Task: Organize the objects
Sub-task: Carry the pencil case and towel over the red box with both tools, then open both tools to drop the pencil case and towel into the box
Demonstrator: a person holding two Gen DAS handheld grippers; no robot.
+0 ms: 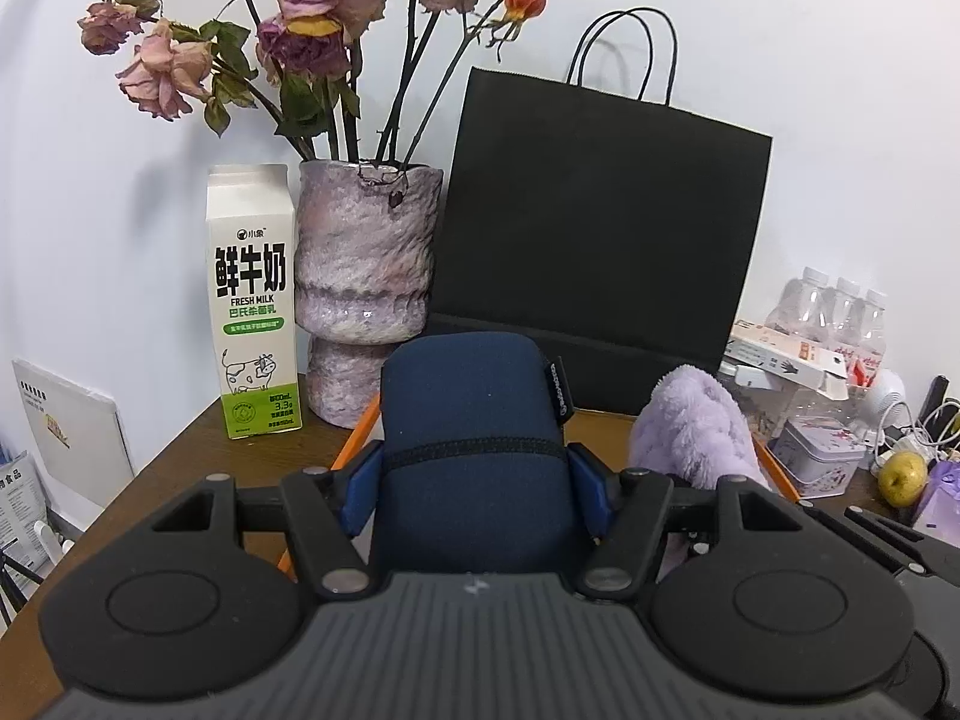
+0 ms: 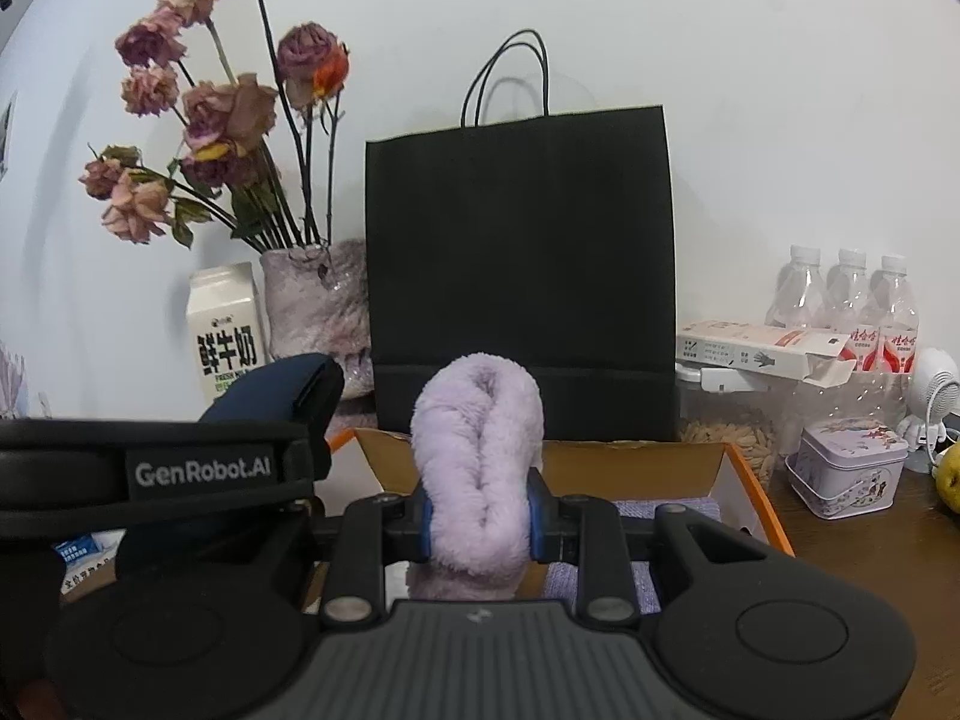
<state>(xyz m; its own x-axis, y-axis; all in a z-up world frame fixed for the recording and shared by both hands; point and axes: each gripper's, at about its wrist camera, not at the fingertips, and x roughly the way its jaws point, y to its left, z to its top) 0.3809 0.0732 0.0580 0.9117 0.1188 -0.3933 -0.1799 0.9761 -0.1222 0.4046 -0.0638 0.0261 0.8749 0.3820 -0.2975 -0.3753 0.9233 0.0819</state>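
Note:
My left gripper [image 1: 474, 483] is shut on a navy blue fabric pouch [image 1: 471, 414] and holds it upright above the table. The pouch also shows at the left of the right wrist view [image 2: 270, 387]. My right gripper [image 2: 480, 519] is shut on a fluffy lilac plush item [image 2: 477, 456], held over an open orange-edged cardboard box [image 2: 744, 480]. The plush item shows to the right of the pouch in the left wrist view [image 1: 690, 432]. A lilac knitted cloth [image 2: 666, 510] lies inside the box.
A black paper bag [image 2: 522, 264] stands against the wall behind the box. A milk carton [image 1: 252, 300] and a vase of dried roses [image 1: 360, 294] stand at the left. Water bottles [image 2: 852, 306], a small tin [image 2: 846, 468], a white carton [image 2: 756, 348] and a green fruit [image 1: 900, 477] crowd the right.

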